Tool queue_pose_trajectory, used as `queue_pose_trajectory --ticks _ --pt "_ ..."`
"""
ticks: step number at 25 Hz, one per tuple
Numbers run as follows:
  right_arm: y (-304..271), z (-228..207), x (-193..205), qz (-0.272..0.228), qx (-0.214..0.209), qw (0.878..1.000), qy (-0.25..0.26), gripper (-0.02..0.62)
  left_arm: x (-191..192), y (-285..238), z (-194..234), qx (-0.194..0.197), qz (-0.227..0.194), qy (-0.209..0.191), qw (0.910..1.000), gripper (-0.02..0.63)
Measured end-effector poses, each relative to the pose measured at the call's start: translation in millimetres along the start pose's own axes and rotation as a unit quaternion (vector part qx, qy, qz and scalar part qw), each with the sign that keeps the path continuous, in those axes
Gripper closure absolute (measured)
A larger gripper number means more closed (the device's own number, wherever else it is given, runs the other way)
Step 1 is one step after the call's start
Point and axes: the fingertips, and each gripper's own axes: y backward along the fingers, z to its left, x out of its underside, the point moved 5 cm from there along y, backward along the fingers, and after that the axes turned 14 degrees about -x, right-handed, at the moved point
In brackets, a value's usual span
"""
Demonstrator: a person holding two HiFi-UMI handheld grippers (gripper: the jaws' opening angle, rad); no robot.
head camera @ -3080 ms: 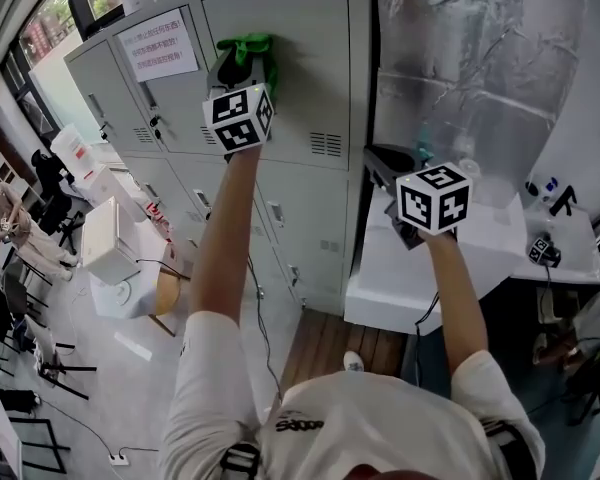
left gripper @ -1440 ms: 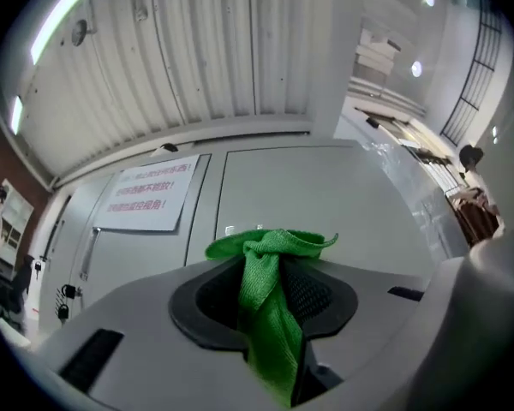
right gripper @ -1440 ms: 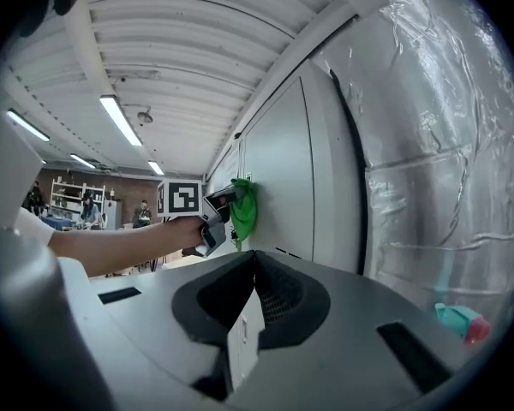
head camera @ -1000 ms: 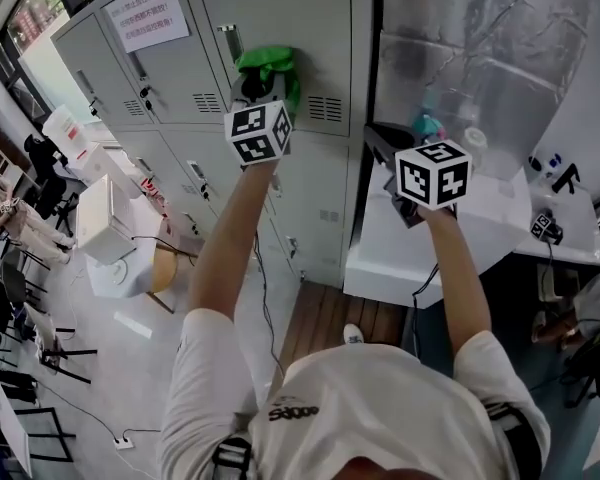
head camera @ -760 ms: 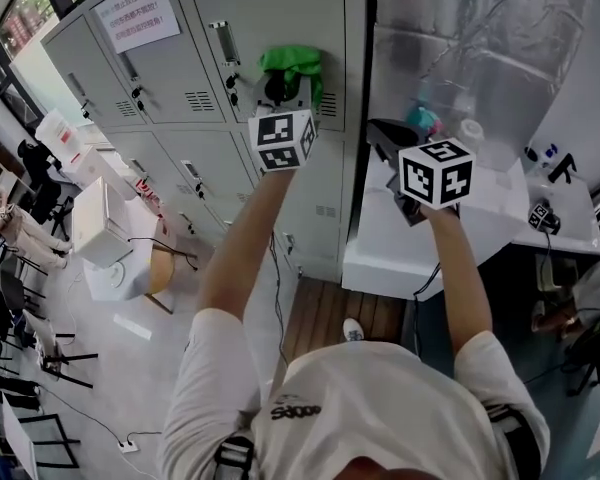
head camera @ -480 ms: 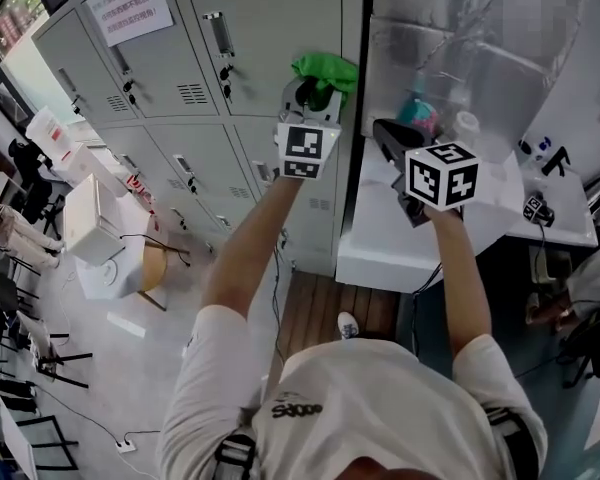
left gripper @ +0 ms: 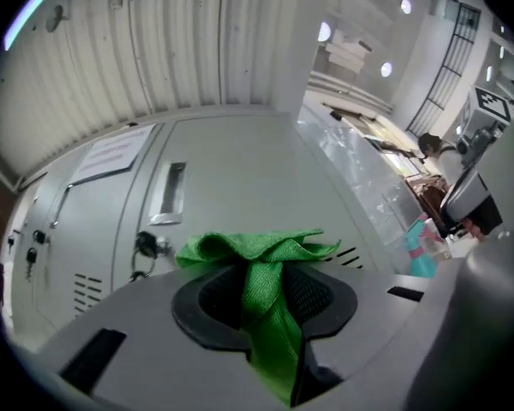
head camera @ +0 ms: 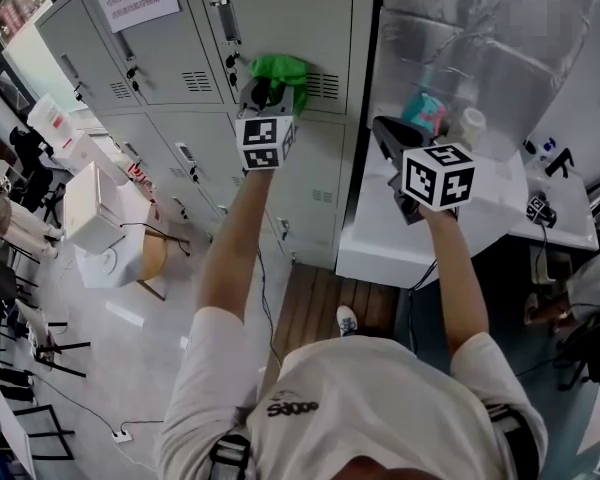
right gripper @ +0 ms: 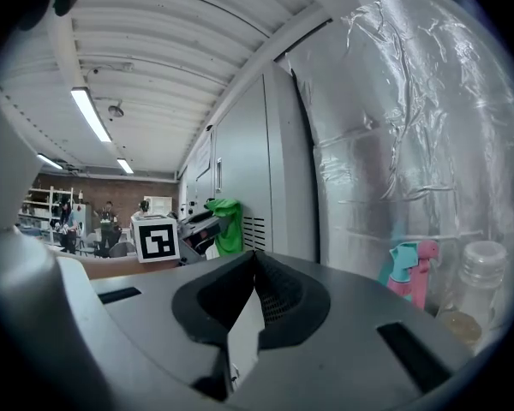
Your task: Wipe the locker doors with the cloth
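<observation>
The left gripper (head camera: 264, 86) is clamped on the green cloth (head camera: 283, 69) at the lower right corner of a locker door (head camera: 290, 8), while the right gripper (head camera: 388, 136) hovers empty, jaws together, beside the lockers.

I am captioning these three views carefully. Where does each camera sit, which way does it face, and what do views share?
Head view: on the person's head, looking steeply down at the lockers; both forearms, the white shirt, the left gripper and right gripper show.
Left gripper view: on the left gripper, facing a locker door; its jaws shut on the green cloth.
Right gripper view: on the right gripper, facing the foil wall beside the lockers; its jaws together, nothing between.
Shared: the cloth appears in all three.
</observation>
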Motion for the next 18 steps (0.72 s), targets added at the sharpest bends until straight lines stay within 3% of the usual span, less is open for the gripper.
queue_pose_trajectory --ticks 4,7,9,12,18 --pt "-4 1 0 -0.008 0.004 1.000 0.011 0.585 26 6 42 -0.060 0.032 0.041 0.9968 0.495" --pt "-4 -2 4 -0.009 0.014 1.000 0.017 0.586 48 11 71 -0.109 0.052 0.092 0.9885 0.497" --pt "-4 -4 7 -0.007 0.015 1.000 0.016 0.586 58 13 84 -0.122 0.057 0.093 0.9865 0.497" --pt "-5 -6 10 -0.007 0.014 1.000 0.013 0.586 63 14 87 -0.115 0.058 0.055 0.9901 0.499" --pt "6 -4 15 -0.004 0.014 1.000 0.014 0.586 57 18 36 -0.053 0.067 0.066 0.9942 0.502"
